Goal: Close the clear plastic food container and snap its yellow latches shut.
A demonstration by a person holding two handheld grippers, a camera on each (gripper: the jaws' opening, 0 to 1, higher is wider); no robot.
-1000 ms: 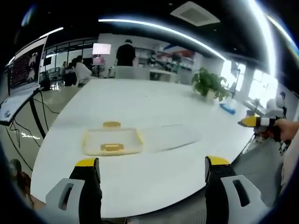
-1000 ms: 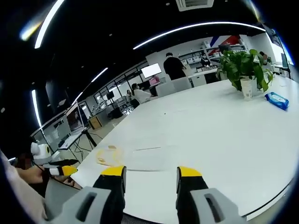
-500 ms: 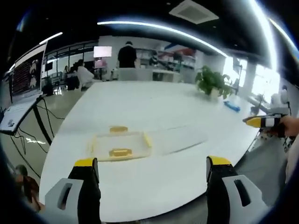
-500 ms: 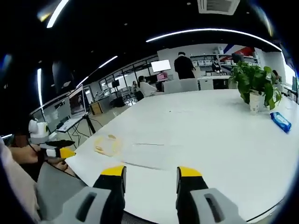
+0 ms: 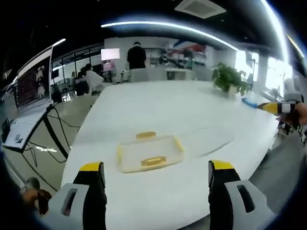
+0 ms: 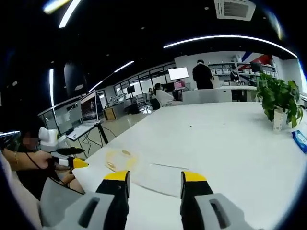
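Lying on the white table [image 5: 158,105], the clear plastic food container [image 5: 149,152] sits near the table's near edge in the left gripper view, with one yellow latch [image 5: 145,135] on its far side and another yellow latch [image 5: 153,161] on its near side. A flat clear lid [image 5: 211,139] lies on the table just beside it, toward the right of that view; whether the two touch is hard to tell. The left gripper [image 5: 156,175] hangs short of the container with its yellow-tipped jaws spread wide and nothing between them. In the right gripper view the container [image 6: 120,159] appears small and pale at the table's left end, the clear lid [image 6: 160,175] beside it. The right gripper [image 6: 156,179] is also clear of the table's things, jaws parted and empty. The left gripper also shows at the left of the right gripper view, held in a hand [image 6: 53,165]. A potted plant [image 6: 278,98] and a blue packet [image 6: 300,140] stand far down the table. A laptop [image 5: 31,100] on a stand is off to the side, and people are at the far end of the room.
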